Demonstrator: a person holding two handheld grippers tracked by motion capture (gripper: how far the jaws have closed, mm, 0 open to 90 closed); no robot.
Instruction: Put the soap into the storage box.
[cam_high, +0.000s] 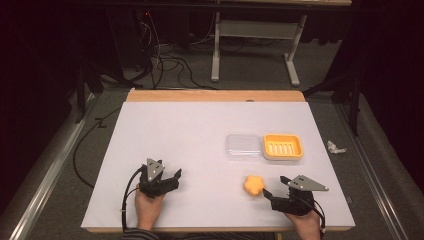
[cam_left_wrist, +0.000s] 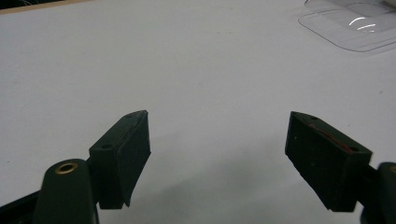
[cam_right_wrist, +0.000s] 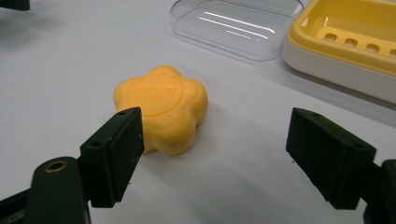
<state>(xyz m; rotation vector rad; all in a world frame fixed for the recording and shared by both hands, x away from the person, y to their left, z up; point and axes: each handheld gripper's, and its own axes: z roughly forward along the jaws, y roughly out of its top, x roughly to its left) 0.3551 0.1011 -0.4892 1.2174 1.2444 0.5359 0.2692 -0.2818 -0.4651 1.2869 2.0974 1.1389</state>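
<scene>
Right gripper (cam_right_wrist: 212, 154): jaws spread wide, nothing pinched; low over the near right part of the table (cam_high: 200, 130), aimed at the soap (cam_right_wrist: 161, 107). Left jaw just beside the soap's near edge, right jaw well clear, bare surface between.

Left gripper (cam_left_wrist: 217, 154): jaws likewise spread, empty; parked at the near left of the table, over bare white surface.

Soap: orange, flower-shaped bar, flat on the table, stamped face up. Located near the front right, just ahead of the right gripper, short of the soap dish (cam_high: 283, 146) and apart from it.

Soap dish: yellow slotted tray in a pale base, right of centre, open and empty. Clear lid (cam_high: 243, 146) lying flat just beside it, on its left, apparently touching.

Step in hand, by judgement: approach to grasp, not yet closed on the soap. Next move, likely: slight shift to centre the bar between the jaws, then closure across its lobed sides; smooth rounded flanks, so a squeeze low and square to avoid a slip. Thereafter a short lift and carry forward to the dish.

Edges and room: front table edge close behind both hands; right edge near the right gripper. Wide open surface to the left and centre. Path from soap to dish unobstructed; lid off to the side of that path. Crumpled scrap (cam_high: 335, 147) on the floor beyond the right edge, out of play.
</scene>
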